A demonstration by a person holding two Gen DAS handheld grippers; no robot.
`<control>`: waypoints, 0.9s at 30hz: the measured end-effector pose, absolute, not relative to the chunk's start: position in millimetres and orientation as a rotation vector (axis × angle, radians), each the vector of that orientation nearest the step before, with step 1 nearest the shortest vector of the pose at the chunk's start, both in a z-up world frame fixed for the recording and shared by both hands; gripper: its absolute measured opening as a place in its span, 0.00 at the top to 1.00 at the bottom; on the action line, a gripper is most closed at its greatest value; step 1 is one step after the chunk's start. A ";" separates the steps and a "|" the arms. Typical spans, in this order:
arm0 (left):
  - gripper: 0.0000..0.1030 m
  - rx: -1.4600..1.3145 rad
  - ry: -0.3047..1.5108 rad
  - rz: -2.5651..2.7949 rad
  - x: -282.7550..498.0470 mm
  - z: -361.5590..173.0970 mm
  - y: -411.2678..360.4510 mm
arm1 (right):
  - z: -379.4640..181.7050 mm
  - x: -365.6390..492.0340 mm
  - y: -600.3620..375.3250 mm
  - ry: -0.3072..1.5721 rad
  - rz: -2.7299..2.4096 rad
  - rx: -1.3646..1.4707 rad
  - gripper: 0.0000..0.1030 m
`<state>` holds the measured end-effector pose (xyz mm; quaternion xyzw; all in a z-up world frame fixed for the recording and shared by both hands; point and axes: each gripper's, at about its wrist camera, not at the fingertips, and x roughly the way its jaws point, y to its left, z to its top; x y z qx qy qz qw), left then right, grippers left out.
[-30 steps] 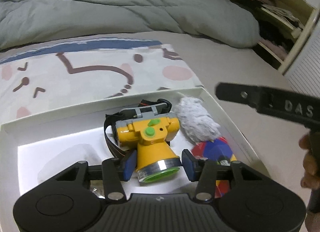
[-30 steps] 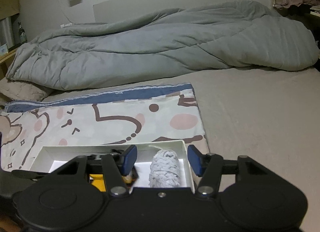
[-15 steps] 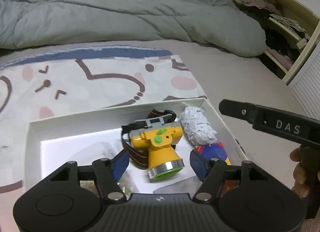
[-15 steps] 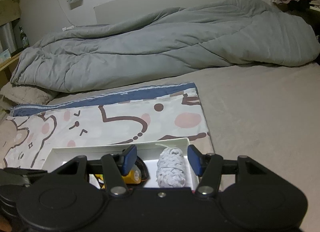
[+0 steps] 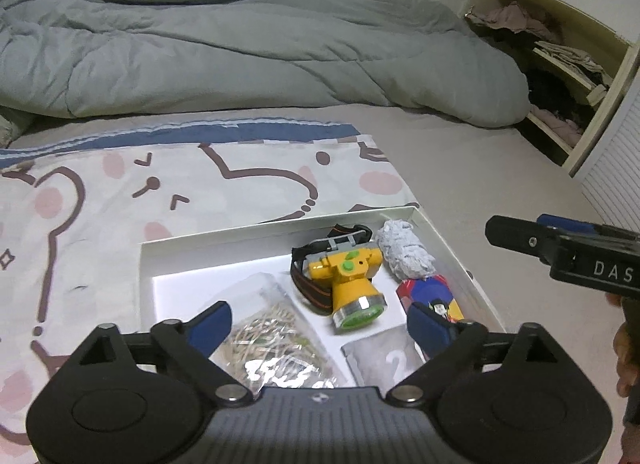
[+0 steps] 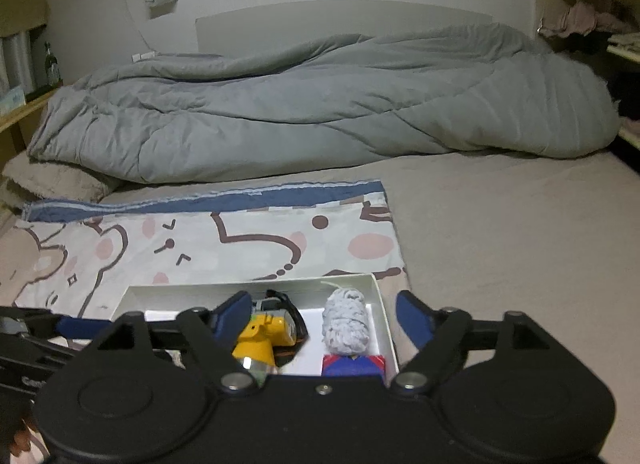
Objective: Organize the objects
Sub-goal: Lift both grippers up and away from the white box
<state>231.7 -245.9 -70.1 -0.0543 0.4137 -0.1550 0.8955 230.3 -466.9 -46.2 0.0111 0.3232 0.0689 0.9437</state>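
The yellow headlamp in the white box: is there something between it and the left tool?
Nothing visible blocks it. The left tool is open above the near part of the white box, and the yellow headlamp lies just ahead of its fingers. A clear bag lies beside that path, nearer the left finger.

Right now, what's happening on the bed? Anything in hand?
A person holds two handheld grippers over a white box on the patterned sheet. The box holds a yellow headlamp, a ball of grey yarn, a red-and-blue toy, a clear bag of stringy bits and a grey packet. The left gripper and right gripper are both open, gripping nothing.
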 end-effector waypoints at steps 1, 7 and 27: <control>0.05 -0.109 0.855 -0.321 227.5 -68.1 -243.1 | -43.1 226.1 -464.0 0.660 0.133 0.014 0.19; 0.00 -0.108 0.836 -0.320 207.9 -54.5 -225.9 | -27.7 198.4 -451.3 0.656 0.110 0.005 0.04; 0.00 0.004 0.736 -0.291 131.6 5.9 -178.5 | 10.6 99.4 -416.9 0.613 0.040 0.005 0.00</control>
